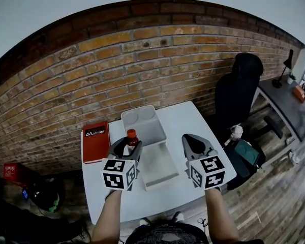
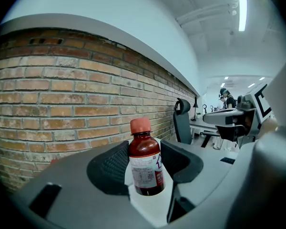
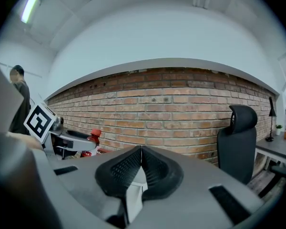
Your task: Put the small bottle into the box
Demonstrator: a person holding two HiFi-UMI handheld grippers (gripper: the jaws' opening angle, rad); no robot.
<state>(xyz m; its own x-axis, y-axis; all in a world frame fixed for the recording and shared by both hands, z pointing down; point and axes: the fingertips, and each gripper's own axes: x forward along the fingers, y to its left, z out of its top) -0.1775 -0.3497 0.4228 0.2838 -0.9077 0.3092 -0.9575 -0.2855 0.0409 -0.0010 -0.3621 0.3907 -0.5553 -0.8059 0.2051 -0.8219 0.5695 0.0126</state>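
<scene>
A small bottle (image 1: 132, 138) of dark red drink with a red cap stands upright between the jaws of my left gripper (image 1: 131, 145), which is shut on it. In the left gripper view the bottle (image 2: 145, 163) fills the gap between the black pads (image 2: 115, 168). The white box (image 1: 165, 162) lies open on the white table (image 1: 188, 118), its lid (image 1: 142, 123) leaning back towards the wall. The bottle is at the box's left edge. My right gripper (image 1: 192, 142) hovers right of the box, its jaws shut (image 3: 141, 163) on nothing.
A red book (image 1: 95, 141) lies on the table's left side. A black office chair (image 1: 236, 93) stands right of the table, beyond it a grey desk (image 1: 287, 105) with a lamp. A brick wall (image 1: 117, 70) runs behind. A teal bag (image 1: 246, 151) sits on the floor.
</scene>
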